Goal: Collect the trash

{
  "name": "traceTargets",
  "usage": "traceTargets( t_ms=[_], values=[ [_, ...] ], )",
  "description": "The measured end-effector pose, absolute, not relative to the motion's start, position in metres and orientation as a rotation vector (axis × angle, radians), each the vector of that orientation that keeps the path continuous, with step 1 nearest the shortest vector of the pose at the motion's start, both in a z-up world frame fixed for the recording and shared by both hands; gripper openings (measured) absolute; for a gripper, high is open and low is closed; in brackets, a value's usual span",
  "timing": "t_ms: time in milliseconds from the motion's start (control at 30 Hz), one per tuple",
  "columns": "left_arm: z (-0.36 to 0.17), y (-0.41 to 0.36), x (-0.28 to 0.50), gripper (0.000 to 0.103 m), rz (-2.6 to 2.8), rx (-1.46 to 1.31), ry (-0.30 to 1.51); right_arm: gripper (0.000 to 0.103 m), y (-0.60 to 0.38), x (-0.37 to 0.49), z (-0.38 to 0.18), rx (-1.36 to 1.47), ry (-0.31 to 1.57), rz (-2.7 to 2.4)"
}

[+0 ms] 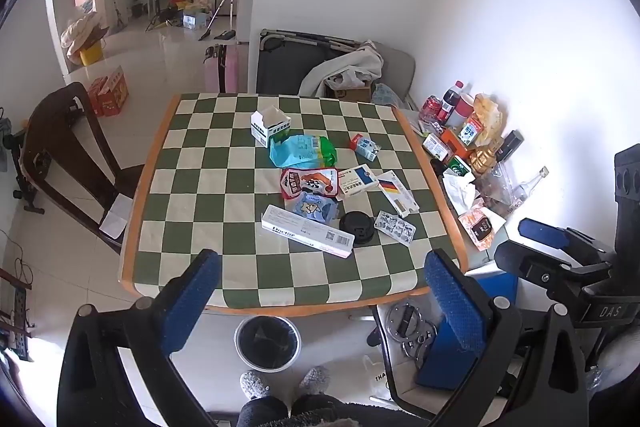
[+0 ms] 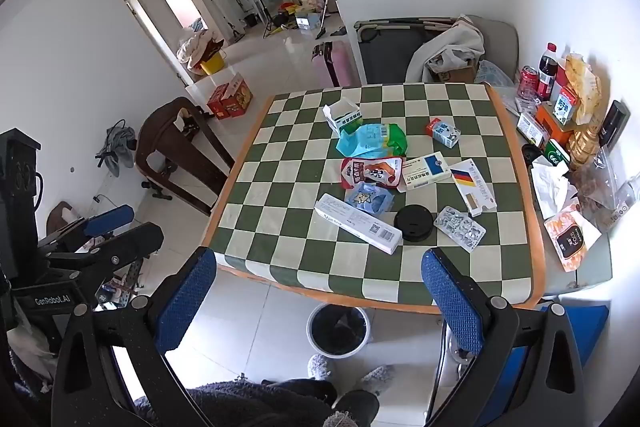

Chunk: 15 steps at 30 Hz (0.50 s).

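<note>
Trash lies on the green-and-white checked table (image 1: 224,187) (image 2: 288,187): a long white toothpaste box (image 1: 307,237) (image 2: 358,223), a black round lid (image 1: 357,227) (image 2: 413,222), a blister pack (image 1: 395,227) (image 2: 460,227), a red snack pouch (image 1: 308,182) (image 2: 370,171), a blue pouch (image 1: 312,209), a green-blue bag (image 1: 302,151) (image 2: 372,141), several small cartons. A black-lined bin (image 1: 267,343) (image 2: 338,330) stands on the floor below the table's near edge. My left gripper (image 1: 324,301) and right gripper (image 2: 318,299) are open and empty, held above the near edge.
A dark wooden chair (image 1: 68,155) (image 2: 180,143) stands left of the table. A side surface on the right holds bottles, cans and packets (image 1: 464,139) (image 2: 560,131). A grey folded cot (image 1: 296,59) is behind the table. My feet in slippers (image 1: 280,383) are by the bin.
</note>
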<state>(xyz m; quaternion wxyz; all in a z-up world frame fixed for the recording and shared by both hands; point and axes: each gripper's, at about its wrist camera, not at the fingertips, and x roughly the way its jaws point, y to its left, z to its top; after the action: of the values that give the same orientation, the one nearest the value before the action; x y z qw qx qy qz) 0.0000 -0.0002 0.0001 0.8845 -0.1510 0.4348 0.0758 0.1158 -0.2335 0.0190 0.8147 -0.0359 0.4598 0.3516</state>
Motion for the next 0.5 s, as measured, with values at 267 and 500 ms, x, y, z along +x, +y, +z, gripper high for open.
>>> traceTargets(
  t_ms=[267, 500],
  values=[
    [0.0001, 0.0, -0.0006, 0.103, 0.149, -0.324, 0.901, 0.103, -0.2343, 0.1175, 0.0172, -0.071, 0.976, 0.753],
    [0.0, 0.0001, -0.0003, 0.103, 0.156, -0.324, 0.899, 0.103, -0.229, 0.1174, 0.0162, -0.082, 0.986, 0.75]
  ],
)
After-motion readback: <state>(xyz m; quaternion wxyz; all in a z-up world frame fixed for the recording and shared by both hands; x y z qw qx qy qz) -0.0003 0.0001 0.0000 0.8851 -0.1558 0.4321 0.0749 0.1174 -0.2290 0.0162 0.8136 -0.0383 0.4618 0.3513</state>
